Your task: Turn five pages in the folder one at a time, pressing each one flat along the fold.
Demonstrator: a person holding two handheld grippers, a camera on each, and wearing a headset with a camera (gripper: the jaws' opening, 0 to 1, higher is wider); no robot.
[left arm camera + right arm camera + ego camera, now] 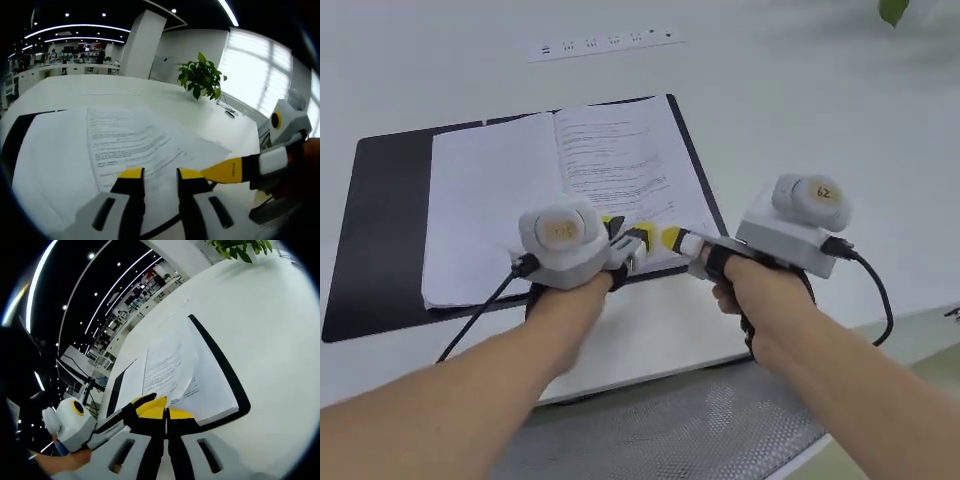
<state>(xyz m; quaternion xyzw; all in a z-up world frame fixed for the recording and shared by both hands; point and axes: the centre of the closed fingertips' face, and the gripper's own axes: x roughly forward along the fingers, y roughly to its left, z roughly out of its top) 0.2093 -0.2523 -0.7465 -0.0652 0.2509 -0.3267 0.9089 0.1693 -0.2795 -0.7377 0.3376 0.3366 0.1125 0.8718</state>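
A black folder (380, 230) lies open on the white table, with a blank left page (490, 200) and a printed right page (620, 160). My left gripper (628, 238) hovers at the near edge of the pages by the fold, its yellow-tipped jaws (161, 175) a narrow gap apart with nothing between them. My right gripper (672, 238) comes in from the right with its tips (166, 412) shut together at the lower edge of the right page (170, 365), which curls up slightly. Whether paper is pinched there I cannot tell. Both grippers' tips nearly meet.
A white power strip (605, 42) lies beyond the folder. A potted plant (200, 77) stands at the far right of the table. The table's near edge (650, 375) runs just under my hands, with grey mesh (700, 430) below it.
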